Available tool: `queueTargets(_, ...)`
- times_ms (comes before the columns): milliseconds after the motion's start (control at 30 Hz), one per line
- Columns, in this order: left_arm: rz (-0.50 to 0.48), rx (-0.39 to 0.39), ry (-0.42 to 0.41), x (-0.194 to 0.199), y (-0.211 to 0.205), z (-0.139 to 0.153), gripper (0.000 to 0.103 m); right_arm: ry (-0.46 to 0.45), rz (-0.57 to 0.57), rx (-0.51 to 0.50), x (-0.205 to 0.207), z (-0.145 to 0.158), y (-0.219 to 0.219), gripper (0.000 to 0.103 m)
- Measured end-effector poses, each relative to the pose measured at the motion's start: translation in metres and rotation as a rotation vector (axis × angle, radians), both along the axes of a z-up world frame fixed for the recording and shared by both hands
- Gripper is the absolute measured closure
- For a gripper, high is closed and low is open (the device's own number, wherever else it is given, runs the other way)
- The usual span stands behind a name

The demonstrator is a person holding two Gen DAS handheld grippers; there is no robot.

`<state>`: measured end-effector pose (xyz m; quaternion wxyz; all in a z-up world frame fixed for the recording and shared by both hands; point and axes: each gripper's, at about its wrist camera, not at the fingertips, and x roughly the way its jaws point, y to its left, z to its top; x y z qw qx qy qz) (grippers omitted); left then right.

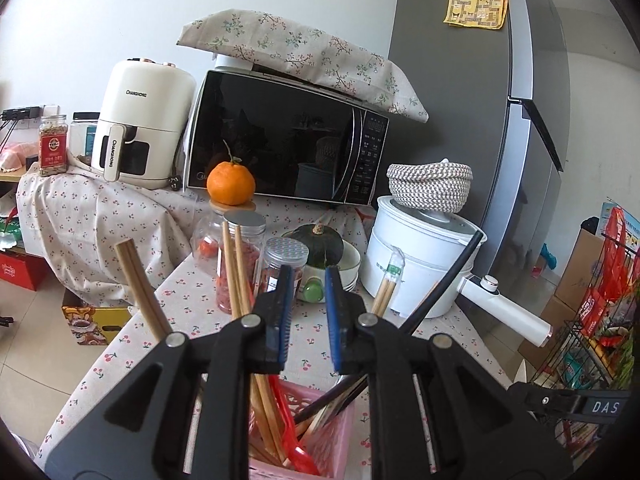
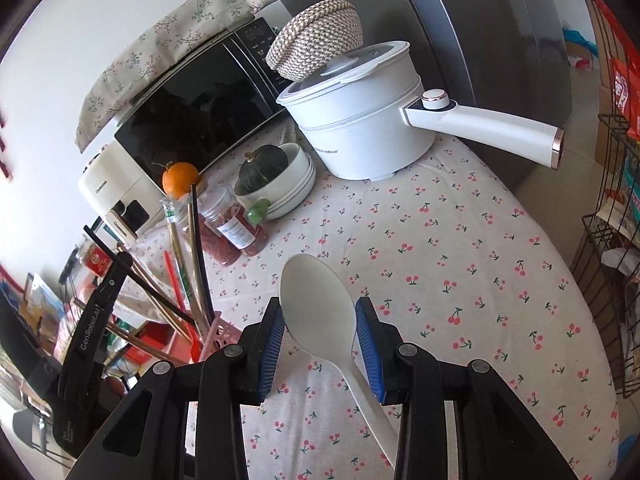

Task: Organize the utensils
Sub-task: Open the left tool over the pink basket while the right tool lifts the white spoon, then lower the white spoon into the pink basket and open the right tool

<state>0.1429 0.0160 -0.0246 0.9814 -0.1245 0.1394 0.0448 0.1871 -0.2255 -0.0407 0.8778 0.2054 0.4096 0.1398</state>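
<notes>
A pink utensil basket (image 1: pixel 320 432) stands right under my left gripper (image 1: pixel 308 276), holding wooden chopsticks (image 1: pixel 236 264), a red spoon (image 1: pixel 294 436) and dark utensils. My left gripper is open and empty above it. In the right wrist view the basket (image 2: pixel 218 334) sits at the left with chopsticks (image 2: pixel 192 252) sticking up. A white rice paddle (image 2: pixel 320 308) lies on the cherry-print tablecloth (image 2: pixel 460 272). My right gripper (image 2: pixel 320 312) is open with its jaws either side of the paddle's bowl; I cannot tell if they touch it.
A white electric pot (image 2: pixel 360 128) with a long handle and a woven basket (image 2: pixel 316 36) on its lid stands at the back. Stacked bowls with a dark squash (image 2: pixel 264 168), spice jars (image 2: pixel 232 232), an orange (image 1: pixel 231 182), microwave (image 1: pixel 284 140) and air fryer (image 1: pixel 140 120) crowd behind. A wire rack (image 2: pixel 608 240) stands right.
</notes>
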Motion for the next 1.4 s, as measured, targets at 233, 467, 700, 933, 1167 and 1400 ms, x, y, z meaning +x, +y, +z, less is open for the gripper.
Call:
queueTargets(233,-0.1,-0.089,0.154,-0.018,0.013,0.016,0.066,-0.067,0.006,0.084,-0.006,0.022,0.006,0.066)
queueTargets(467,-0.176,-0.121,0.318,-0.042,0.043,0.022,0.055,-0.119,-0.011,0.361,-0.015,0.038,0.011,0.066)
queueTargets(700,-0.213,-0.113,0.434,-0.054,0.083,0.017,0.053,-0.229,-0.139,0.501,-0.014,0.05,0.04,0.067)
queueTargets(933,-0.258,-0.129,0.519,-0.06,0.109,0.008,0.053,-0.306,-0.275,0.58,-0.004,0.027,0.07,0.066)
queueTargets(1167,-0.283,-0.148,0.516,-0.065,0.122,0.011,0.053,-0.39,-0.343,0.565,-0.006,0.01,0.09,0.066)
queueTargets(1400,-0.292,-0.164,0.519,-0.066,0.127,0.011,0.053,-0.457,-0.364,0.5,-0.012,0.0,0.106,0.066)
